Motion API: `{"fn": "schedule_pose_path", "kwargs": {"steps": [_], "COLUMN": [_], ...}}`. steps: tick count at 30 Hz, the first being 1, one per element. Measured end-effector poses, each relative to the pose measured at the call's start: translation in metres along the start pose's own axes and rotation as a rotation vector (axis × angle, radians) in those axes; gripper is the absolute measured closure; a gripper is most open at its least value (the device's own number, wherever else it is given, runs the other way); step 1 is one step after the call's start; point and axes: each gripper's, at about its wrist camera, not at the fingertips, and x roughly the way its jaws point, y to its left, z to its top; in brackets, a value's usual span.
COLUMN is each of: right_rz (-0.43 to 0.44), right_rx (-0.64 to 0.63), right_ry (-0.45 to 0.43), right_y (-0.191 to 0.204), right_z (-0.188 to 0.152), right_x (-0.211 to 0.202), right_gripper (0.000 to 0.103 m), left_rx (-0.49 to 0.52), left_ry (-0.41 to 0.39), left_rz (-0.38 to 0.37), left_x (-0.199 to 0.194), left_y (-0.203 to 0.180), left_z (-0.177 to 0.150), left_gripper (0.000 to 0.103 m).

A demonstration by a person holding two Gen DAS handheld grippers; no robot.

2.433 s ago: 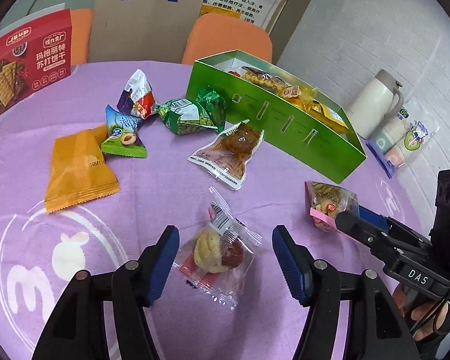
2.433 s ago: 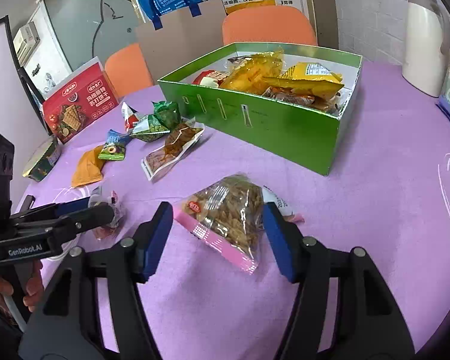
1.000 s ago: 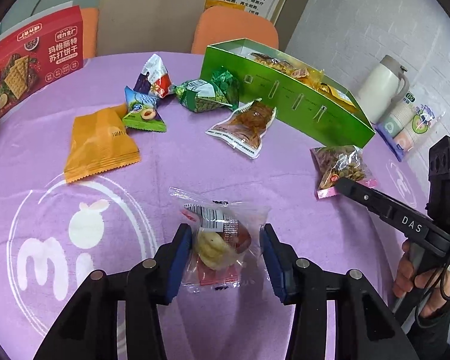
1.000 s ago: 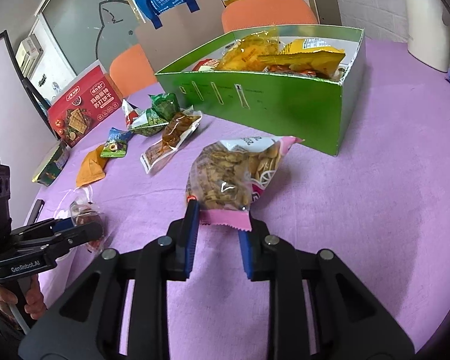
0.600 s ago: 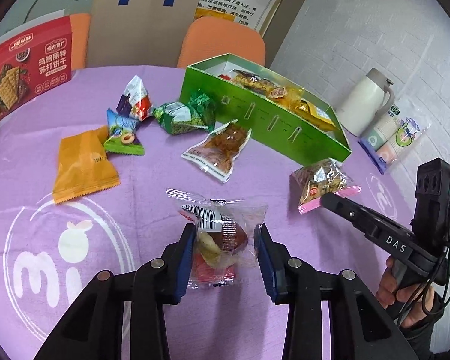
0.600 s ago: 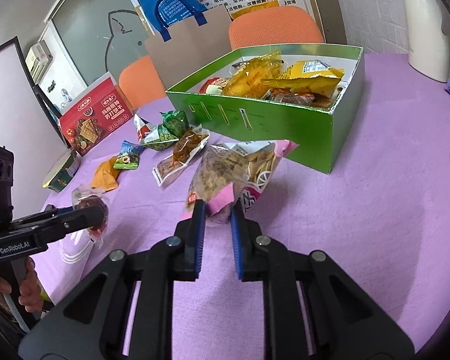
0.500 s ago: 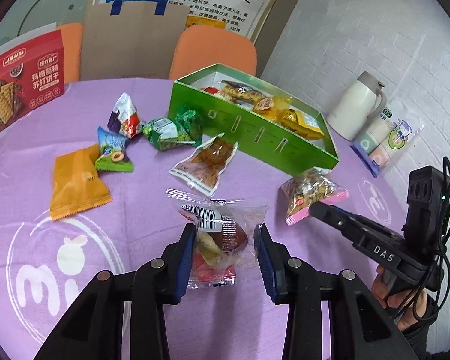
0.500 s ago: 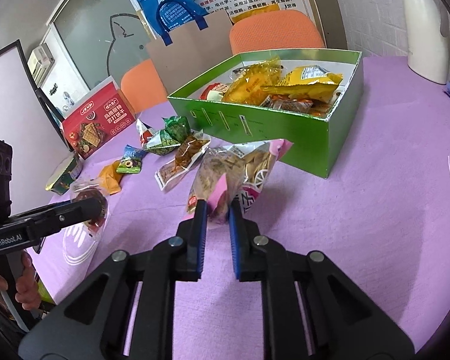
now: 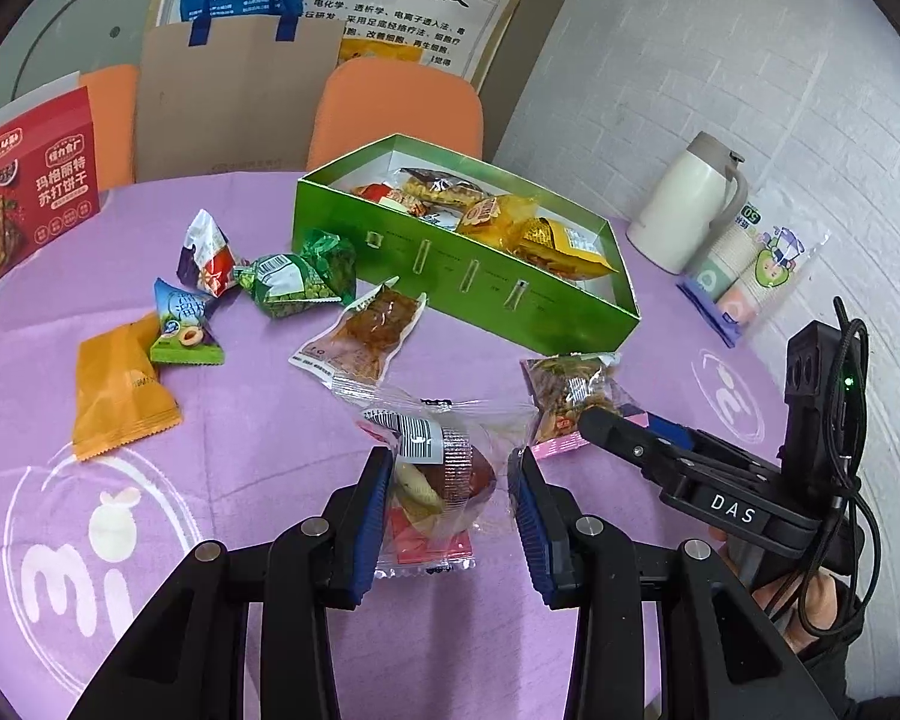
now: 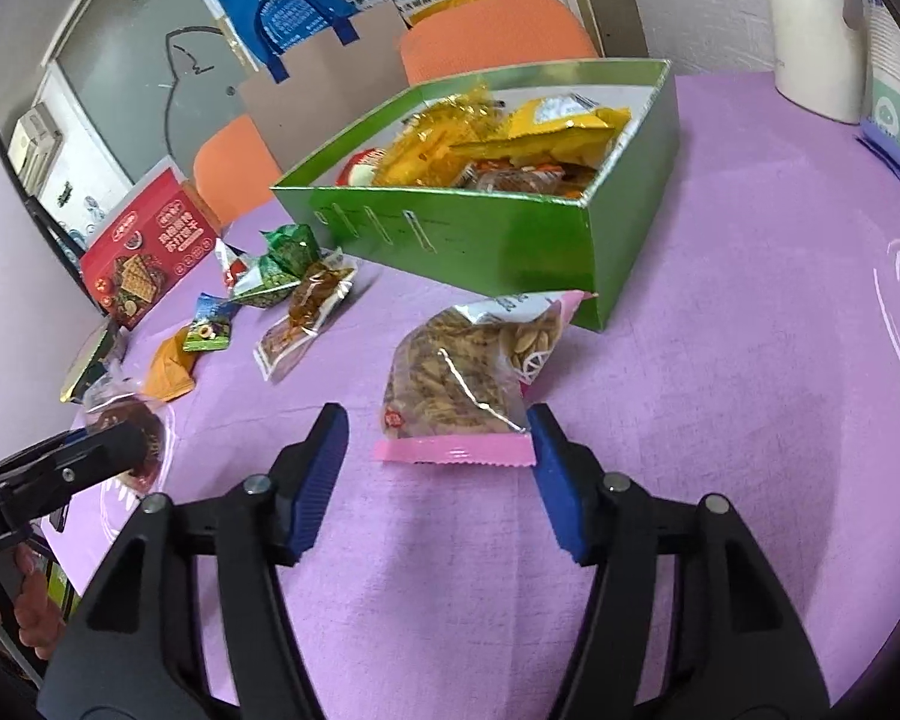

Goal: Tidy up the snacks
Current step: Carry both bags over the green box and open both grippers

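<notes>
On the purple tablecloth [image 9: 270, 420] I've got my left gripper [image 9: 448, 495] clamped on a clear-wrapped pastry packet [image 9: 438, 474], blue pads pressing both sides, packet looks lifted off the cloth. My right gripper [image 10: 438, 468] is spread wide, jaws apart on either side of the pink-edged seed bag [image 10: 468, 378], which is lying on the cloth just in front of the green box [image 10: 480, 234]; right pad looks to be at the bag's corner, left pad clear of it. Box is open-topped and already holds several yellow and orange packets. Left of the box, loose on the cloth: a brown jerky pouch [image 9: 363, 333], a green candy-style packet [image 9: 297, 276], a red-and-white triangular packet [image 9: 207, 252], a blue-green plum packet [image 9: 183, 327] overlapping the edge of an orange flat packet [image 9: 120, 390]. Red cracker box [image 9: 27, 192] stands at the far left edge. White thermos jug [image 9: 687, 210] and a sleeve of paper cups [image 9: 750, 270] sit at the right near the wall. Orange chair [image 9: 402, 108] and a brown paper bag [image 9: 234, 96] behind the table.
</notes>
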Motion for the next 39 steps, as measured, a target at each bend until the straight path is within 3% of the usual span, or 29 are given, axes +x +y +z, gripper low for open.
{"fn": "schedule_pose_path", "kwargs": {"steps": [5, 6, 7, 12, 19, 25, 29, 32, 39], "right_rz": [0.035, 0.034, 0.048, 0.060, 0.090, 0.093, 0.033, -0.025, -0.025], "right_rx": [0.087, 0.087, 0.078, 0.047, -0.044, -0.067, -0.085, -0.089, -0.024], "right_ry": [-0.005, -0.011, -0.018, -0.054, -0.160, -0.250, -0.307, -0.348, -0.366], "right_y": [-0.012, -0.012, -0.012, -0.010, 0.005, 0.009, 0.005, -0.001, -0.018], "right_z": [0.004, 0.005, 0.006, 0.003, 0.015, 0.048, 0.081, 0.104, 0.144], "right_x": [0.007, 0.006, 0.006, -0.003, -0.042, -0.062, -0.059, -0.052, -0.014], "right_gripper": [0.041, 0.044, 0.058, 0.077, 0.078, 0.078, 0.078, 0.077, 0.077], "left_rx": [0.000, 0.005, 0.007, 0.003, 0.077, 0.129, 0.106, 0.084, 0.063], "left_ry": [0.005, 0.010, 0.015, 0.030, 0.041, -0.001, -0.020, -0.042, -0.045], "left_rz": [0.000, 0.003, 0.006, -0.006, -0.013, -0.041, -0.065, -0.036, 0.011], "left_x": [-0.002, 0.000, 0.001, 0.007, 0.010, 0.008, 0.016, 0.030, 0.076], "left_y": [0.003, 0.003, 0.003, 0.001, -0.014, -0.032, -0.034, -0.033, -0.027], "left_z": [-0.003, -0.003, -0.004, -0.004, 0.012, 0.051, 0.088, 0.117, 0.175], "left_gripper": [0.064, 0.064, 0.064, 0.064, 0.064, 0.064, 0.063, 0.063, 0.063]}}
